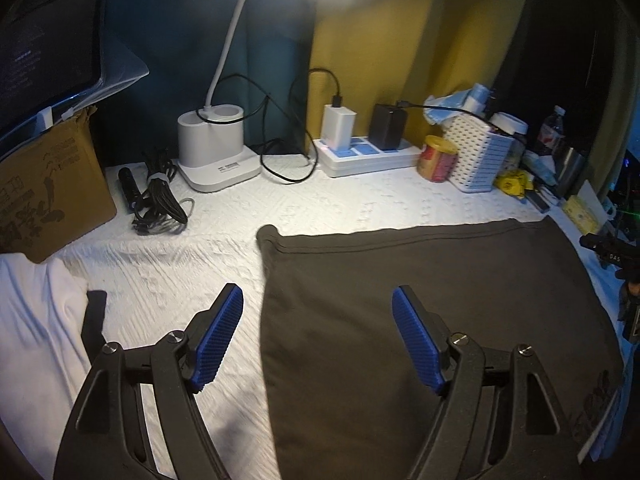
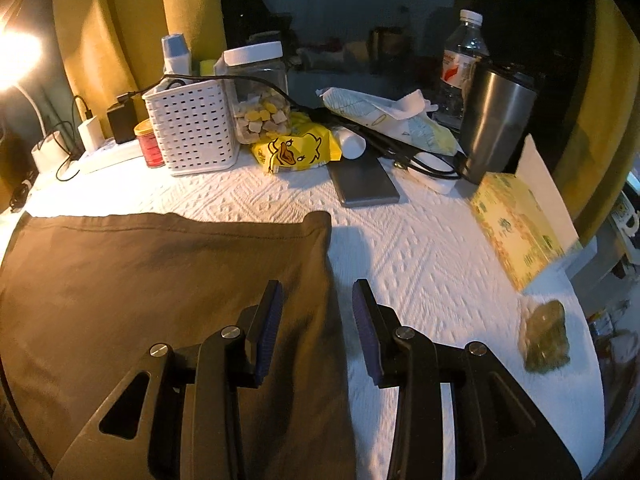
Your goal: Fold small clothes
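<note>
Two grippers, both spread, nothing pinched. Left gripper [image 1: 316, 336] straddles the left edge of the dark garment [image 1: 420, 300], which lies flat on the white textured cover [image 1: 192, 272], hem toward the clutter. Right gripper [image 2: 318, 326] straddles its right edge (contact with the cloth unclear). White basket [image 2: 192, 128] and steel tumbler [image 2: 498, 120] stand well behind.

Bare white cover [image 2: 420, 248] fronts basket [image 2: 192, 124] and tumbler [image 2: 496, 120].
</note>
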`<state>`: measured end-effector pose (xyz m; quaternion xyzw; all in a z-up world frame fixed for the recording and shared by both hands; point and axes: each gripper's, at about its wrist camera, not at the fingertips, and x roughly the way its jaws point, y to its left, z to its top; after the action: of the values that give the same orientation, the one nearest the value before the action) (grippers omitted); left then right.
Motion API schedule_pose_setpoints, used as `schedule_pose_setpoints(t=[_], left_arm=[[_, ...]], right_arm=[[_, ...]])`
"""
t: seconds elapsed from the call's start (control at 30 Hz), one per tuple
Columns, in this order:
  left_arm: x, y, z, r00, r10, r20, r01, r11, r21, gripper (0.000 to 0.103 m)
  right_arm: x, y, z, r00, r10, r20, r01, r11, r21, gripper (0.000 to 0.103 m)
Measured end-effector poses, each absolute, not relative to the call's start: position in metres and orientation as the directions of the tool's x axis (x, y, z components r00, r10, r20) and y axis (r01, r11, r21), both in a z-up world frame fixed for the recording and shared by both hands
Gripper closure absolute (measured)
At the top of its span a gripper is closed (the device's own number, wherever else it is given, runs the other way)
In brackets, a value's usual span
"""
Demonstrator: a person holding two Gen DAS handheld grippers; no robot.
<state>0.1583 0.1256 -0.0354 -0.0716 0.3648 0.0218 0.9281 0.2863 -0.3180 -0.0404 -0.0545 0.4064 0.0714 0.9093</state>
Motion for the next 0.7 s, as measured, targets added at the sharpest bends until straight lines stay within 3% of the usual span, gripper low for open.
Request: schedule_pose_setpoints(t=[0.63, 0.67, 0.7], left_arm=[[0.098, 0.073, -0.027, 0.752, -0.110, -0.649, 0.009, 0.987, -0.158, 0.026], [0.095, 0.069, -0.027, 0.753, -0.116, -0.648, 0.016, 0.987, -0.158, 0.026], [0.092, 0.066, -0.027, 0.753, -0.119, -0.647, 0.021, 0.987, -0.157, 0.026]], right_arm=[[0.197, -0.324, -0.039, 0.658, 0.091, -0.748, -0.144, 0.990, -0.007, 0.064], [0.191, -0.324, -0.039, 0.657, 0.094, -0.748, -0.140, 0.990, 0.001, 0.062], [0.187, -0.325, -0.040, 0.655, 0.100, -0.749, -0.140, 0.990, 0.009, 0.051]])
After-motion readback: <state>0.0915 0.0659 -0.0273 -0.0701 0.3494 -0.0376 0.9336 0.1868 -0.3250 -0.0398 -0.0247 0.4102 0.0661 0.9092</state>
